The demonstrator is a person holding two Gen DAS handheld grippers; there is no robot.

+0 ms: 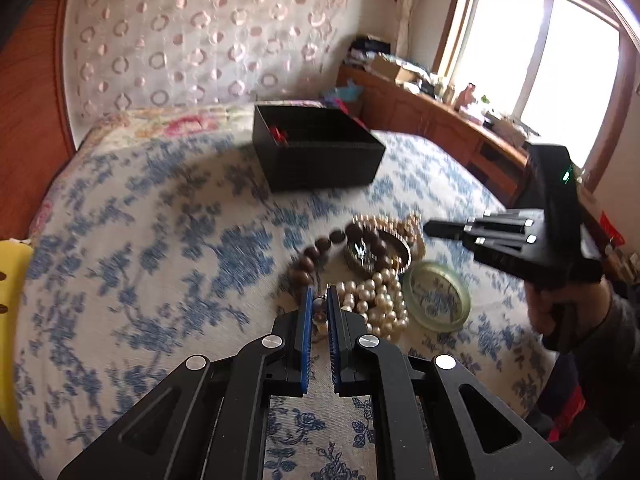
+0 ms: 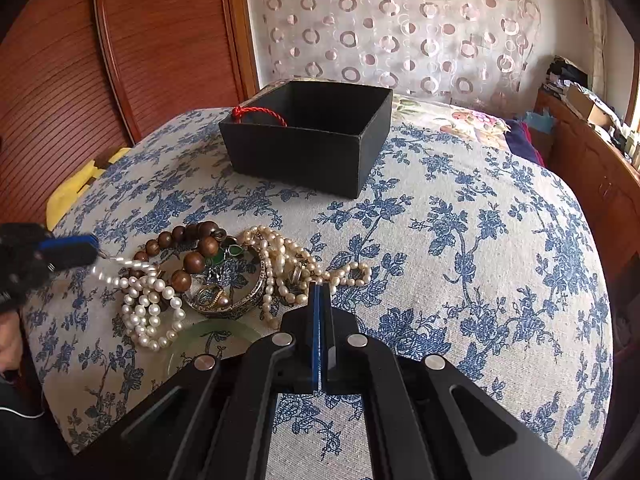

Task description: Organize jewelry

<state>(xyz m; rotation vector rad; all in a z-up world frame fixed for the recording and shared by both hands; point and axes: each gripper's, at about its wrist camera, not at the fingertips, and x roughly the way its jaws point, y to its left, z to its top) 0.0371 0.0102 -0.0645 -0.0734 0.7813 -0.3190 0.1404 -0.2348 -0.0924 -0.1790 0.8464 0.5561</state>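
While the left gripper (image 1: 319, 303) pinched a pearl strand (image 2: 120, 266), the right gripper (image 2: 322, 292) hung clenched, empty. Next, likely, a lift toward the box (image 2: 308, 152).

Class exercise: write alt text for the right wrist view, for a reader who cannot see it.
The shut right gripper hovers over a tangle of jewelry on a blue floral bedspread: pearl strands, wooden beads, a metal bangle and a pale green bangle. The left gripper pinches a pearl strand at the left edge. An open black box sits behind.
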